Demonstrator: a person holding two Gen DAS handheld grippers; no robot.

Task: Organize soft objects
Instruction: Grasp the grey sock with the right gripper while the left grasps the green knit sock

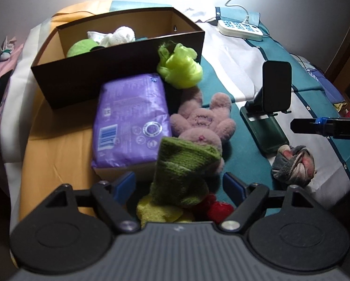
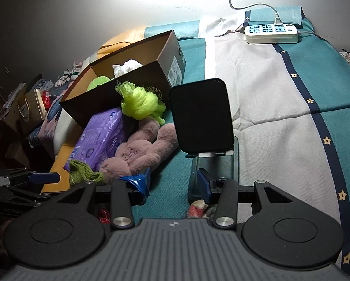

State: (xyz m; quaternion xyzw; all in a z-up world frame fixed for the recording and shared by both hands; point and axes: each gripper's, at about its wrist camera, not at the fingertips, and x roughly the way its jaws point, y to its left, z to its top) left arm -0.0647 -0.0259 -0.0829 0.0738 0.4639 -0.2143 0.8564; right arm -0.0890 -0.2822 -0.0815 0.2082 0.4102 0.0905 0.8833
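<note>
My left gripper stands open over a green knitted sock; its blue pads flank the sock without pressing it. A yellow cloth and a red soft thing lie under the sock. Beyond are a pink plush toy, a purple soft pack and a lime mesh pouf against the brown box. My right gripper is open over bare teal sheet. A balled grey-red sock lies just below its right finger.
The box holds a green ball and a white plush. A black phone stand rises right in front of the right gripper. A white power strip with its cable lies at the far edge of the bed.
</note>
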